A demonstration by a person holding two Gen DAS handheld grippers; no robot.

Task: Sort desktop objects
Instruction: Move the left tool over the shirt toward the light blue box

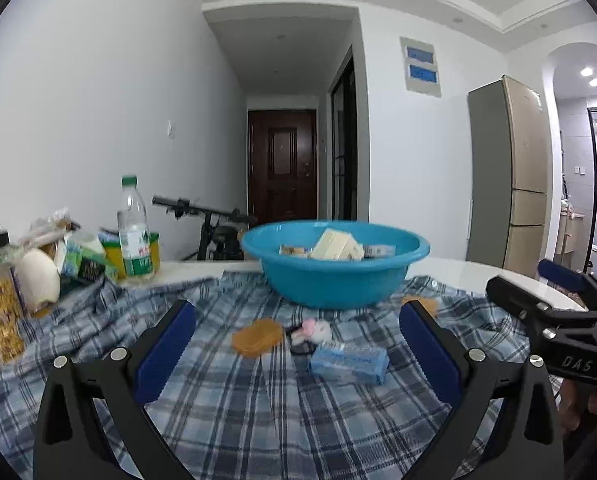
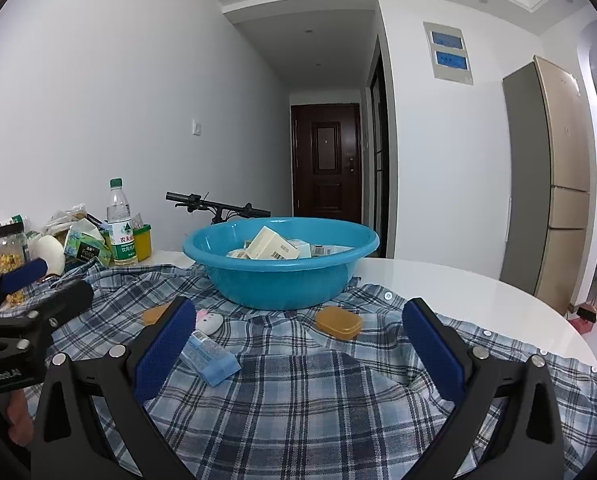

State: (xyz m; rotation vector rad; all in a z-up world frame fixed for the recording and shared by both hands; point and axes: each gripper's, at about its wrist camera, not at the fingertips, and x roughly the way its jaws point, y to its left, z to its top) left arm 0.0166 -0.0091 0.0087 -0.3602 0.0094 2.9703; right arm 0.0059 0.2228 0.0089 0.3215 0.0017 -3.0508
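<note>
A blue basin [image 1: 334, 280] with several small cartons in it stands on a plaid shirt [image 1: 258, 412]. Before it lie an orange soap-like piece [image 1: 257, 337], a small pink-and-white toy [image 1: 313, 330] and a light blue pack [image 1: 348, 362]. My left gripper [image 1: 297, 312] is open, low over the shirt, with these three between and beyond its fingers. In the right wrist view the basin [image 2: 282, 276] is ahead and an orange box [image 2: 338, 322] lies in front of it. My right gripper [image 2: 299, 306] is open and holds nothing. The blue pack [image 2: 212, 360] lies by its left finger.
A water bottle [image 1: 135, 236], jars and snack packets [image 1: 38, 264] crowd the table's left end. The white table [image 2: 458, 292] curves away bare on the right. A fridge [image 2: 550, 176] and bicycle handlebars [image 2: 218, 204] stand beyond. The left gripper [image 2: 50, 284] is at the left.
</note>
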